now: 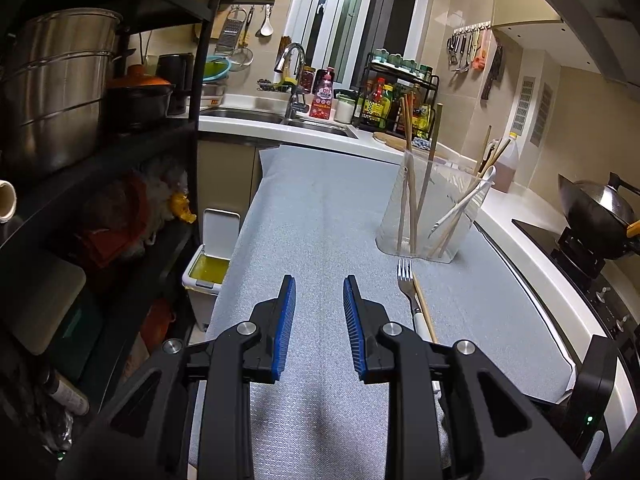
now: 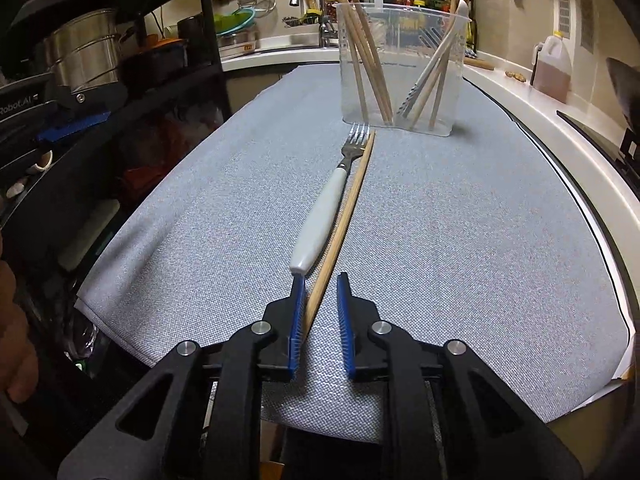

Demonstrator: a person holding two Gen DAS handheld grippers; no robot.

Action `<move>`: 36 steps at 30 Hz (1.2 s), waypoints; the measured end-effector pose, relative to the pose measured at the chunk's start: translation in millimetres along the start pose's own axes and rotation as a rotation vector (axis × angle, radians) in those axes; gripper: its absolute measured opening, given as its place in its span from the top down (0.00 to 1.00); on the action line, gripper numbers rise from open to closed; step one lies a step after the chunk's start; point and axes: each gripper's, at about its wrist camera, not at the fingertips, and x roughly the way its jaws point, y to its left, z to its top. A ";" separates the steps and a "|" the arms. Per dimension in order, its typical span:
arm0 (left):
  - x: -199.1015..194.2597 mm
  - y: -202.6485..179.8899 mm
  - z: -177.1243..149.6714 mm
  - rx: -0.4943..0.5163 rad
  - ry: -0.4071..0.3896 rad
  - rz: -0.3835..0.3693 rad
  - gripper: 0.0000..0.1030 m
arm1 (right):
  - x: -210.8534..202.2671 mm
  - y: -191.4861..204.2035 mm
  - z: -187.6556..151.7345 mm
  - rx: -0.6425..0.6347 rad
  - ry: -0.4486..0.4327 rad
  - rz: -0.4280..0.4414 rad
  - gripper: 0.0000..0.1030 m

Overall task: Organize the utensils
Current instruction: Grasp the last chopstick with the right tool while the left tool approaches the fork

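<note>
**Right claw straddles the chopstick's near end**

The right gripper point(image 2: 320, 308) stands narrowly parted, the chopstick point(image 2: 344, 224) between its pads, unclamped. Light, stiff and slick, it should be pinched near this end. The fork point(image 2: 326, 216) lies touching alongside; the clear holder point(image 2: 400, 68) stands beyond. The left gripper point(image 1: 319, 312) hangs open, empty.

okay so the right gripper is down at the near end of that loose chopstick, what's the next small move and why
Probably close the right gripper on the chopstick. Its near end already lies between the pads, against the left one, with a gap to the right pad, so nothing is gripped yet. The fork lies right alongside, its handle end just ahead of the left fingertip, so close without pushing forward. The holder waits beyond.
</note>
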 end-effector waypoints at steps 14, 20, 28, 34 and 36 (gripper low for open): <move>18.4 -22.0 -16.2 0.027 0.058 -0.058 0.76 | -8.9 -28.0 -2.5 0.060 -0.005 -0.038 0.94; 34.4 -56.1 -30.8 0.075 0.096 -0.124 0.76 | -13.5 -49.3 -6.6 0.072 -0.028 -0.078 0.94; 61.6 -99.8 -52.1 0.149 0.171 -0.148 0.63 | -15.5 -86.6 -6.1 0.140 -0.045 -0.128 0.92; 72.1 -119.5 -65.7 0.221 0.202 -0.089 0.63 | -11.7 -94.8 -7.4 0.150 -0.045 -0.105 0.90; 74.9 -119.5 -68.2 0.227 0.212 -0.068 0.63 | -11.6 -93.4 -7.3 0.146 -0.047 -0.108 0.90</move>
